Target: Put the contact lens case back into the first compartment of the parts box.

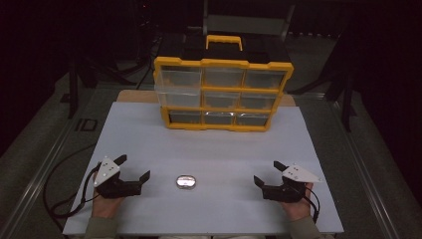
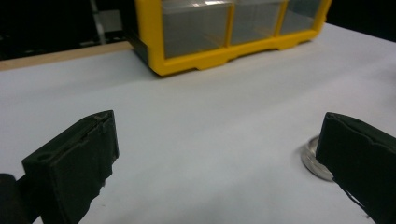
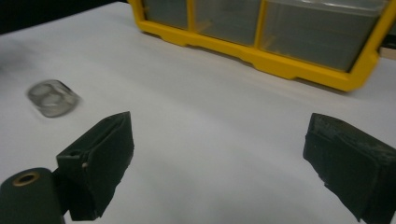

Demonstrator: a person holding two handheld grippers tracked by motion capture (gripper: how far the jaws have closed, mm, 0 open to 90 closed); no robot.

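Note:
A small clear rounded container [image 1: 186, 181] lies on the white board between my hands. It shows beside the right jaw in the left gripper view [image 2: 312, 157] and blurred at the far left in the right gripper view [image 3: 51, 98]. My left gripper [image 1: 132, 168] rests at the board's front left, open and holding nothing. My right gripper [image 1: 268, 172] rests at the front right, also open and holding nothing. A yellow drawer organizer [image 1: 223, 92] with clear drawers stands at the back; its middle-left drawer [image 1: 179, 96] is pulled out a little.
The white board [image 1: 149, 134] lies on a darker table. A black and yellow case with a handle [image 1: 224, 42] sits behind the organizer. Cables [image 1: 59, 174] trail off the board's left side. Dark stands flank the table.

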